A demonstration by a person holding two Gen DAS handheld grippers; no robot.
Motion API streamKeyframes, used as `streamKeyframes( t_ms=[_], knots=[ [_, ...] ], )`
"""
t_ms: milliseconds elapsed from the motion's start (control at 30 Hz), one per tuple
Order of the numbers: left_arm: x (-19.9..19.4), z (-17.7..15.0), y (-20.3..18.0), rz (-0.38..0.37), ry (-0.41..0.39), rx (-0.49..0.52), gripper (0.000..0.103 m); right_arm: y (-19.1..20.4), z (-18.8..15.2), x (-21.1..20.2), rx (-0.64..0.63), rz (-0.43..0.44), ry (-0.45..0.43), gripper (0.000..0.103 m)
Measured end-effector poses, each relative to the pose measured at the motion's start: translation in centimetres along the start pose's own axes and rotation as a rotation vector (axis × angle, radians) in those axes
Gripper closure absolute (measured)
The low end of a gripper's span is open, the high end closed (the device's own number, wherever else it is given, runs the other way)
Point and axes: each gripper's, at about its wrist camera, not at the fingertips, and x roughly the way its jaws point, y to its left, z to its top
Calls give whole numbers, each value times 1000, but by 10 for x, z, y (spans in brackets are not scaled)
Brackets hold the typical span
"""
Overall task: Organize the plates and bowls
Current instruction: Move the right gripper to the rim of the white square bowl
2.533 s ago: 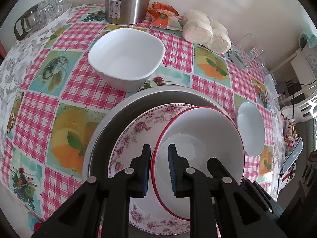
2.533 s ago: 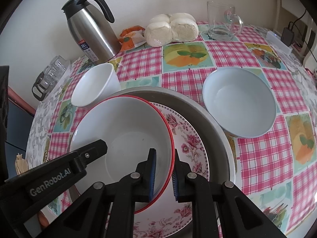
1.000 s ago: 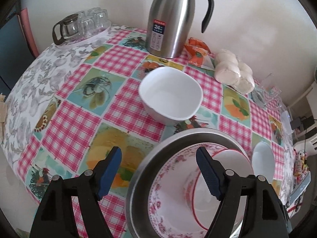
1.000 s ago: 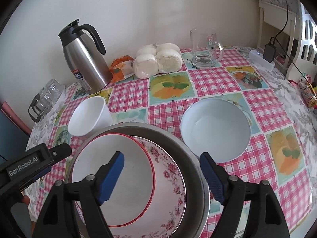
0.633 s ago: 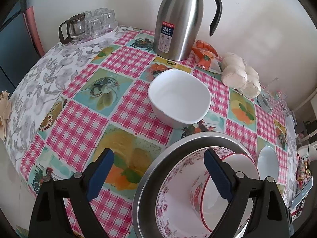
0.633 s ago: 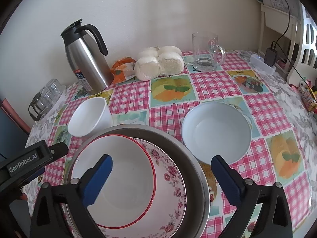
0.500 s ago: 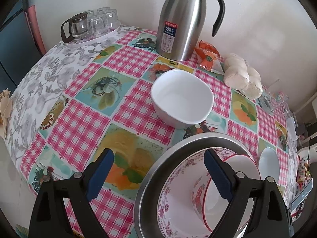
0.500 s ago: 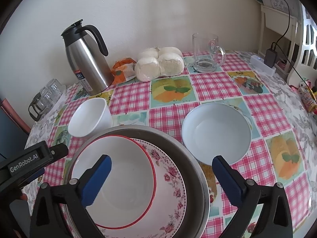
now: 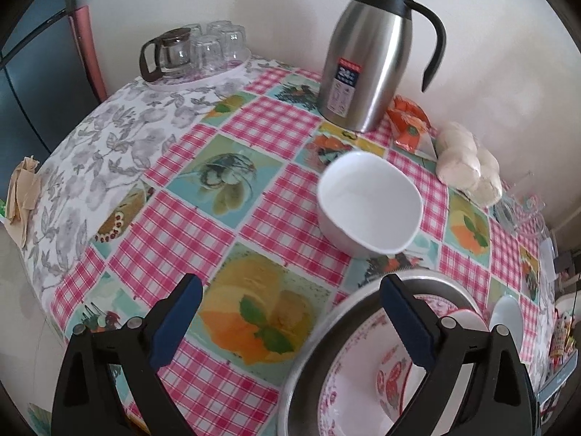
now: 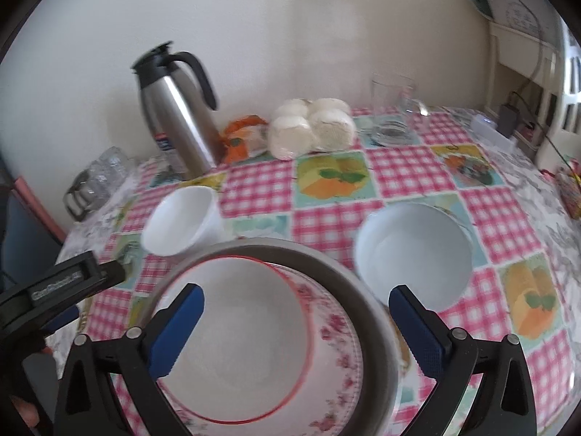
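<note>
**Stack nested, both tools let go**

Since the red-rimmed bowl point(image 10: 232, 341) sits inside the floral plate point(image 10: 337, 356), itself in the steel basin point(image 10: 366, 309), the nesting so far looks done. Two bowls wait loose on the bench point(image 9: 254, 218): a squarish white bowl point(image 9: 368, 205) just beyond the basin and a round white bowl point(image 10: 414, 254) beside it. The left tool point(image 9: 290, 323) is opening over bare cloth, nothing between its jaws; the right tool point(image 10: 296, 327) hangs spread wide above the stack. Earlier, both pinched the red rim; probably they have released it.

Red-rimmed bowl point(image 10: 236, 345) nests in floral plate point(image 10: 341, 348) — two white bowls point(image 10: 414, 254) flanking.
</note>
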Motion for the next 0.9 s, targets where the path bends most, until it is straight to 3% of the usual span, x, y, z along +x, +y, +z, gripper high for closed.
streamKeyframes(
  t_ms=[167,400,900],
  knots=[
    [0,6,9,4,-30,-11,5,14,1,-6,-31,34,-45,0],
    [-1,18,25,-38,-58,-44,5,25,4,-4,9,80,-26,0],
    [10,49,28,-132,-126,-39,5,52,42,0,-35,-22,-43,0]
  ],
)
